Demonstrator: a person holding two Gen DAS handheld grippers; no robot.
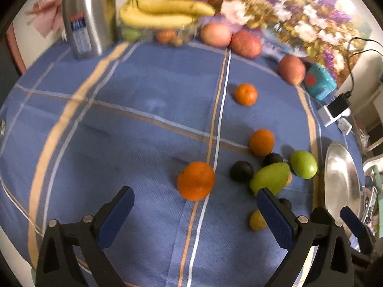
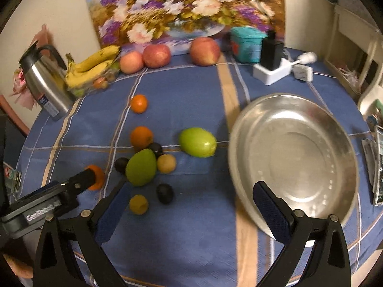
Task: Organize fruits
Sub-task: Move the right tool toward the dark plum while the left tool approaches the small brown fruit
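Note:
My left gripper (image 1: 195, 205) is open and empty, just short of an orange (image 1: 196, 181) on the blue cloth. Two more oranges (image 1: 261, 142) (image 1: 245, 94) lie beyond. Two green mangoes (image 1: 270, 178) (image 1: 303, 164), dark plums (image 1: 241, 171) and a small yellow fruit (image 1: 257, 220) lie to the right. My right gripper (image 2: 191, 205) is open and empty, above the cloth between the fruit cluster (image 2: 141, 167) and the steel bowl (image 2: 294, 162). The left gripper shows in the right wrist view (image 2: 79, 184) in front of an orange (image 2: 98, 177).
Bananas (image 2: 93, 67) in a clear dish, three apples (image 2: 156, 55) and a steel thermos (image 2: 45, 81) stand at the back. A teal box (image 2: 246, 44) and a white power strip with a charger (image 2: 273, 67) sit at the back right. A floral painting leans on the wall.

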